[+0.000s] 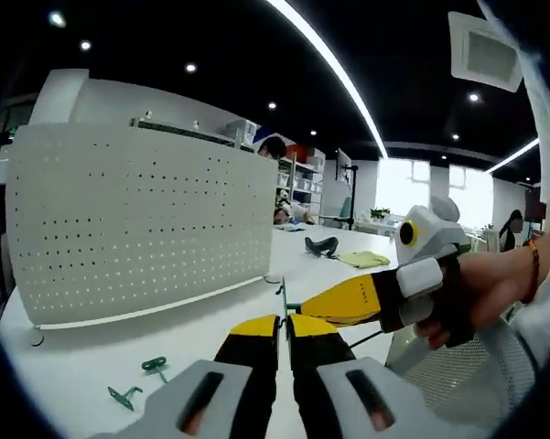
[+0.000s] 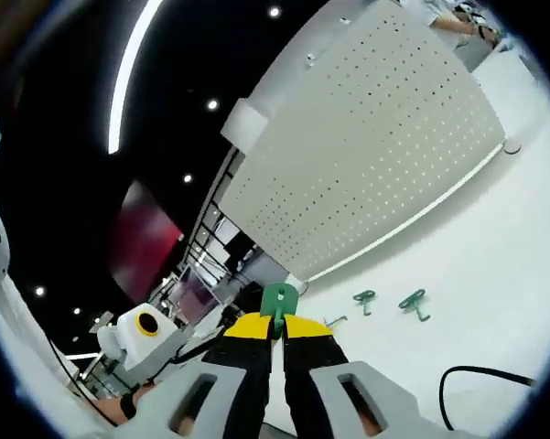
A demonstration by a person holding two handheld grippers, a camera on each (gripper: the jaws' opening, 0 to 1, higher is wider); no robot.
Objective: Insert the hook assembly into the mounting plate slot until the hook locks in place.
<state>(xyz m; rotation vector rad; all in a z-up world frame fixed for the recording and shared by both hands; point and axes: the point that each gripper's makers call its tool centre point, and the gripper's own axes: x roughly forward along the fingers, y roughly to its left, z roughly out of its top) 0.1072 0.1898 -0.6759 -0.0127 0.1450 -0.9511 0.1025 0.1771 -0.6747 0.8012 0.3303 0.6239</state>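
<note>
The white perforated mounting plate (image 1: 137,219) (image 2: 375,137) stands upright on the white table. My right gripper (image 2: 276,327) is shut on a green hook (image 2: 279,298), which sticks up from between its yellow tips. In the left gripper view, that gripper (image 1: 299,309) comes in from the right in a person's hand (image 1: 494,288). The green hook (image 1: 282,289) shows at its tip, short of the plate's lower right corner. My left gripper (image 1: 281,327) has its yellow-tipped jaws pressed together just below that hook. I cannot tell whether they touch it. Its body (image 2: 146,331) appears low on the left in the right gripper view.
Two spare green hooks (image 1: 154,365) (image 1: 124,396) lie on the table in front of the plate, also visible as hooks (image 2: 364,297) (image 2: 412,303). A black cable (image 2: 480,373) loops on the table. A yellow cloth (image 1: 364,260) and a dark object (image 1: 322,244) lie farther back.
</note>
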